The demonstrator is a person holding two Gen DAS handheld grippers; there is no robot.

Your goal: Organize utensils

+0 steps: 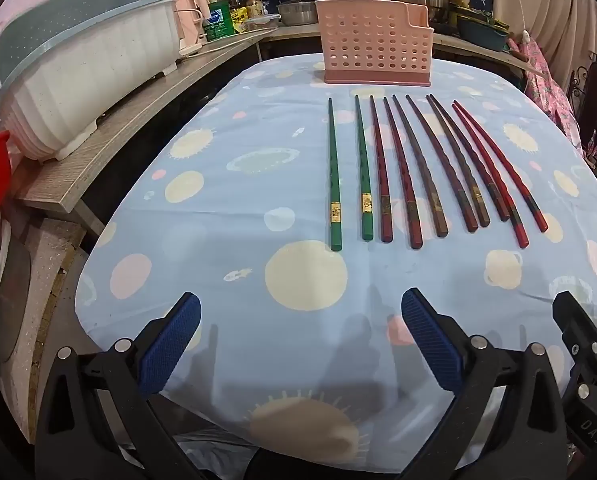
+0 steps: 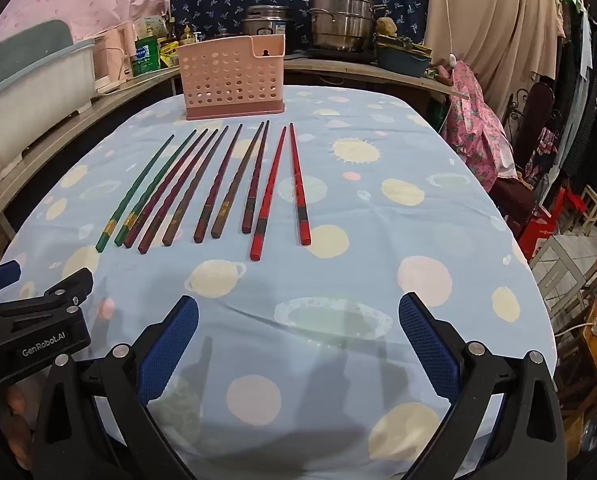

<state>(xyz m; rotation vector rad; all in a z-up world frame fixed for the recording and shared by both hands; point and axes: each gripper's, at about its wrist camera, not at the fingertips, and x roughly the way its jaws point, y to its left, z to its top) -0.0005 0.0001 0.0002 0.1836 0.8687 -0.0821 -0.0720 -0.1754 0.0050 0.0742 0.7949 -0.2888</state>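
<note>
Both claws spread wide, nothing between the pads: left gripper point(image 1: 300, 344) and right gripper point(image 2: 298, 344) hovering over the near edge of the planet-print tablecloth point(image 1: 218, 184), tilted down toward the row ahead.

Ten chopsticks in all, laid side by side in the middle of the table, thick ends nearest: two green chopsticks point(image 1: 333, 184) at the left, six dark brownish-red chopsticks point(image 1: 418, 168) in the middle, two bright red chopsticks point(image 2: 298, 184) at the right. One pink holder point(image 1: 374, 46) with holes, upright at the far end just beyond the tips, apparently empty.

Likely trouble: sticks lying close, some nearly touching, so wide pads could pinch two at once or knock a neighbour out of line. Thin and smooth, so probably prone to rolling or swinging if pinched off-centre. Loose cloth could drag and bunch under a low pad. Holder looks light; a hard poke could tip it.
</note>
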